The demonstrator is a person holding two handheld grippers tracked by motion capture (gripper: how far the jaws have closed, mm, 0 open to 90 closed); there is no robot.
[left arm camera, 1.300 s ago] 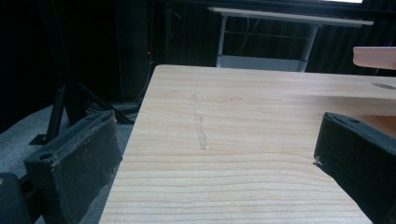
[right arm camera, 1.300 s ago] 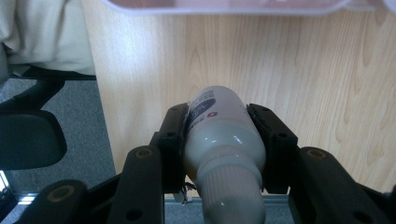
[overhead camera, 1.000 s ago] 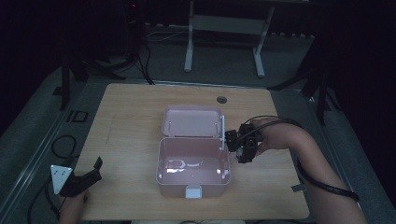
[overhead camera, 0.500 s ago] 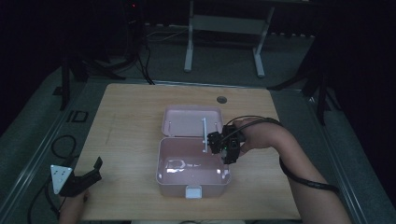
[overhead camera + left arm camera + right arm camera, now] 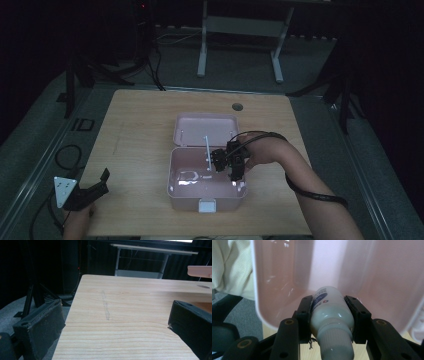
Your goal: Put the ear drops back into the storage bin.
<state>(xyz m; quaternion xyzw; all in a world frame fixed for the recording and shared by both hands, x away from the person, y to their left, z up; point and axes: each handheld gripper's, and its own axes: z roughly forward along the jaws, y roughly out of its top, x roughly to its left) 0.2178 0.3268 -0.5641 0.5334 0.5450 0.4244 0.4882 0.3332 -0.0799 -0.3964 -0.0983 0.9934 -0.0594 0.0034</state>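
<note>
Moving in from the box's side, the right gripper (image 5: 223, 163) is now hanging over the open pink box (image 5: 175, 185), jaws clamping a small white bottle (image 5: 329, 312) between them, seemingly about to drop it inside; left gripper (image 5: 90, 192) is idling, jaws wide, above the tabletop (image 5: 130, 315).

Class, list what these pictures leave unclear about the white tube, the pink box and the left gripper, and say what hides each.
- White plastic tube: label print blurred and cut by the jaws in the right gripper view; too small in the high view.
- Open pink plastic box: glare hides its floor, high view.
- Left gripper: jaws cut off by the frame edges, left gripper view.
</note>
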